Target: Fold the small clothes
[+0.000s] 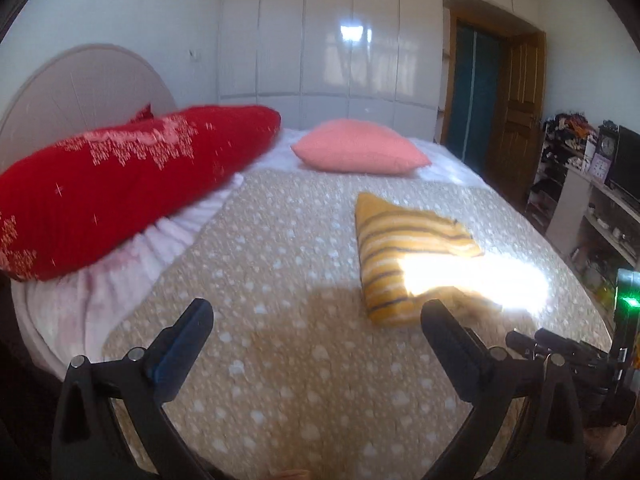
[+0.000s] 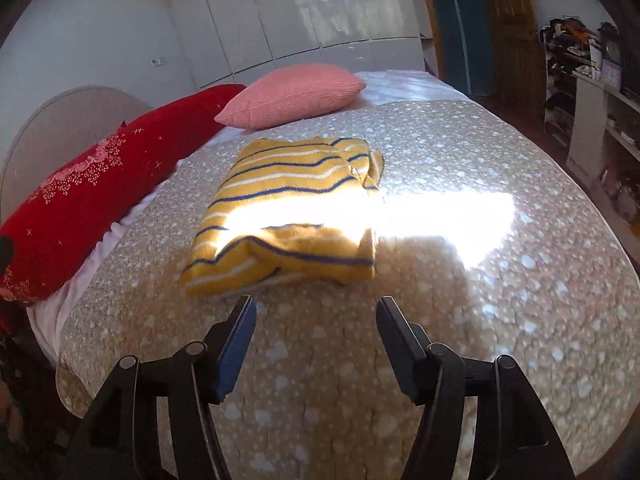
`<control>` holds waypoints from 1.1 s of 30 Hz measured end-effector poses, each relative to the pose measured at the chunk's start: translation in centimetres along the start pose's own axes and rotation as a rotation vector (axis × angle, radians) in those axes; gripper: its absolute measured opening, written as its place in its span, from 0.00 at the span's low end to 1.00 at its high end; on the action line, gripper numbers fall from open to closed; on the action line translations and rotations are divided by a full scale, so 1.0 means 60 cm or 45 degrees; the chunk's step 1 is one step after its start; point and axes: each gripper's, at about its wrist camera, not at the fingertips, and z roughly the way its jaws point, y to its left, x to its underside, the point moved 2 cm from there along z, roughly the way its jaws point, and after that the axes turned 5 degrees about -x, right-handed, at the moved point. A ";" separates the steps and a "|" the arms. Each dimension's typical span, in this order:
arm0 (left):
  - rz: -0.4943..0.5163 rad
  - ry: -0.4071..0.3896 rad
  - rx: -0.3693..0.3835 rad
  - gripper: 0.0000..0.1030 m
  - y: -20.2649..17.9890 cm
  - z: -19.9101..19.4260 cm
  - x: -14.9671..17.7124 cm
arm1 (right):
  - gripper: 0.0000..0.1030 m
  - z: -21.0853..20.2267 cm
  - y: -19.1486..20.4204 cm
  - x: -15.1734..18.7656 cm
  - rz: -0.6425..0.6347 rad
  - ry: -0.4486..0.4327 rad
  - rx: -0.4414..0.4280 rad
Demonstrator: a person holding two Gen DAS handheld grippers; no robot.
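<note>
A yellow garment with blue and white stripes [image 2: 288, 208] lies folded on the beige patterned bedspread [image 2: 460, 320]; a bright patch of sunlight crosses it. It also shows in the left wrist view [image 1: 400, 252]. My left gripper [image 1: 318, 312] is open and empty, held above the bedspread to the left of the garment. My right gripper [image 2: 316, 308] is open and empty, just in front of the garment's near edge, not touching it. The right gripper's body [image 1: 560, 352] shows at the right edge of the left wrist view.
A long red pillow [image 1: 120, 184] lies along the left side by the round headboard [image 1: 80, 84]. A pink cushion [image 1: 360, 146] sits at the far end. White wardrobes [image 1: 332, 36], a wooden door [image 1: 516, 116] and cluttered shelves [image 1: 592, 184] stand beyond the bed.
</note>
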 end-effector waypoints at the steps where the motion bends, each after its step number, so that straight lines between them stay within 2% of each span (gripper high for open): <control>1: 0.013 0.065 0.005 1.00 -0.005 0.011 0.014 | 0.69 -0.007 -0.004 0.014 0.015 0.004 0.015; 2: 0.040 0.123 -0.005 1.00 -0.015 0.023 0.029 | 0.69 -0.014 -0.008 0.027 0.032 0.006 0.030; 5: 0.109 0.187 -0.041 1.00 -0.033 0.042 0.060 | 0.69 -0.023 -0.015 0.054 0.033 0.023 0.069; 9: 0.128 0.259 -0.003 1.00 -0.045 0.059 0.085 | 0.73 -0.012 -0.014 0.062 -0.006 0.041 0.131; 19: 0.103 0.332 0.023 1.00 -0.038 0.085 0.097 | 0.74 0.028 0.002 0.082 -0.065 0.129 0.166; 33: 0.100 0.385 0.046 1.00 -0.032 0.110 0.108 | 0.75 0.053 0.024 0.077 -0.124 0.178 0.185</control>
